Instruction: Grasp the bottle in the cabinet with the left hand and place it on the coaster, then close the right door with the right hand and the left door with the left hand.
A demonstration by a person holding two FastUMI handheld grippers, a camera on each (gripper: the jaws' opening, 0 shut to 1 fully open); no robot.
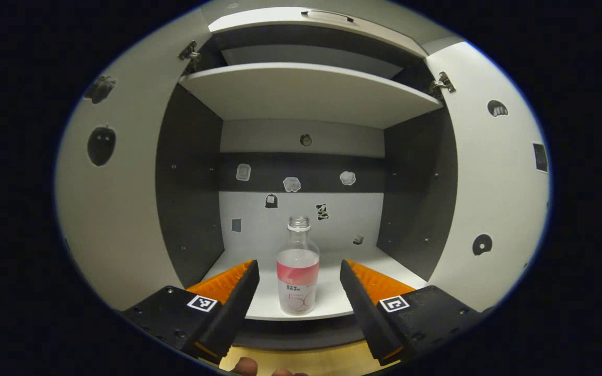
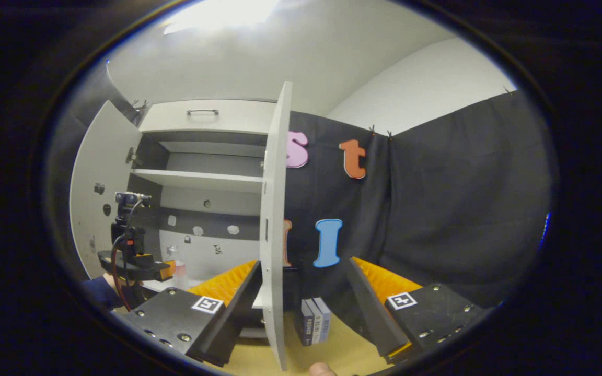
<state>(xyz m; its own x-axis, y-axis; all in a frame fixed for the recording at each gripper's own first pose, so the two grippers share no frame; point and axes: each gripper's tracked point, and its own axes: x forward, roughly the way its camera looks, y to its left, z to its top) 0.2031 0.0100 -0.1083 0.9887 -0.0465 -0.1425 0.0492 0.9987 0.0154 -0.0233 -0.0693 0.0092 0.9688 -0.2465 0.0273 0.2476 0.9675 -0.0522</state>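
While the bottle (image 1: 298, 266) stands upright on the cabinet's lower shelf (image 1: 332, 300), nothing is done. Left gripper (image 1: 298, 284) fingers apart, just before bottle. Right gripper (image 2: 301, 292) apart, straddling the open right door (image 2: 274, 230) edge. Left door (image 1: 118, 209) open; coaster unseen.

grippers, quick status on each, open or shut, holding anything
Left gripper: open, holding nothing; the bottle stands on the cabinet shelf ahead, between its fingers but untouched.
Right gripper: open, holding nothing; the right door edge stands between its fingers.
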